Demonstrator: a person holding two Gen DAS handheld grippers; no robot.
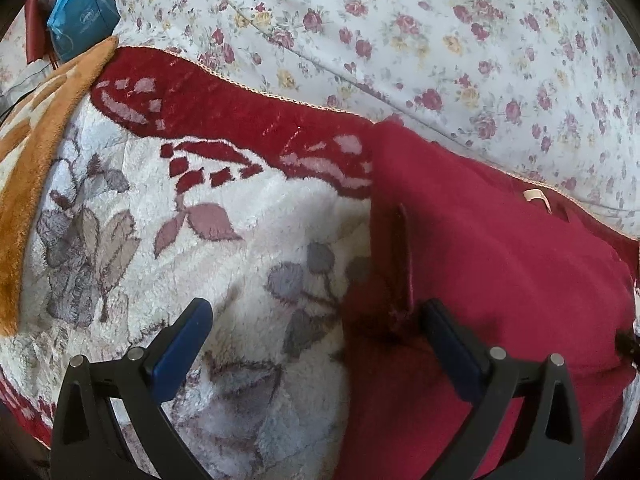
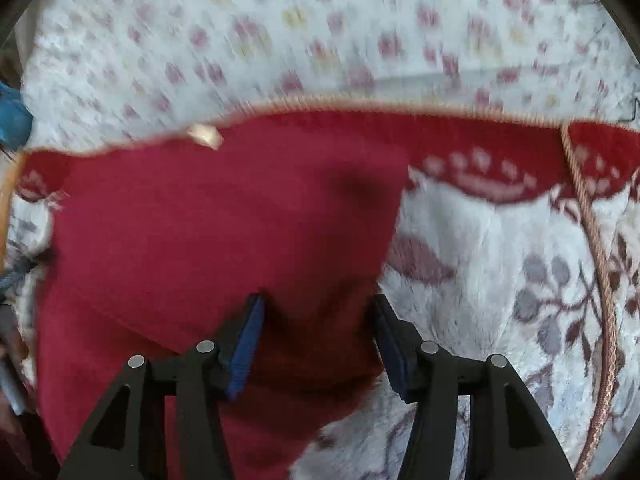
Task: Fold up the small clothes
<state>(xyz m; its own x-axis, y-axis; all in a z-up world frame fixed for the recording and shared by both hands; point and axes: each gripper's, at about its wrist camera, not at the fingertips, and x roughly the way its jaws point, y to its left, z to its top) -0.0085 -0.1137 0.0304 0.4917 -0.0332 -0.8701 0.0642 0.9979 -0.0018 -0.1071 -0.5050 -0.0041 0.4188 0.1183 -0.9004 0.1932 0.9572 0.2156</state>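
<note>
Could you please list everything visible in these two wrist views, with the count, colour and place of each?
red garment: one, plain dark red, lying on the fleece blanket, a pale tag at its far edge.
fleece blanket: one, white with grey-mauve leaves and a dark red border, under the garment.
floral sheet: one, pale with rose print, beyond the blanket.
orange blanket: one, orange-brown, far left.
blue bag: one, blue, upper left corner.
left gripper: black, blue pads, open, at the garment's left edge.
right gripper: black, blue pads, open, over the garment's right edge.

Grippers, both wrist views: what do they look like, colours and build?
Both match: the left gripper and right gripper have matte black angular frames with triangular cut-outs, round silver pins, and blue pads on the fingers. No cables, markings or sleeves show.
</note>
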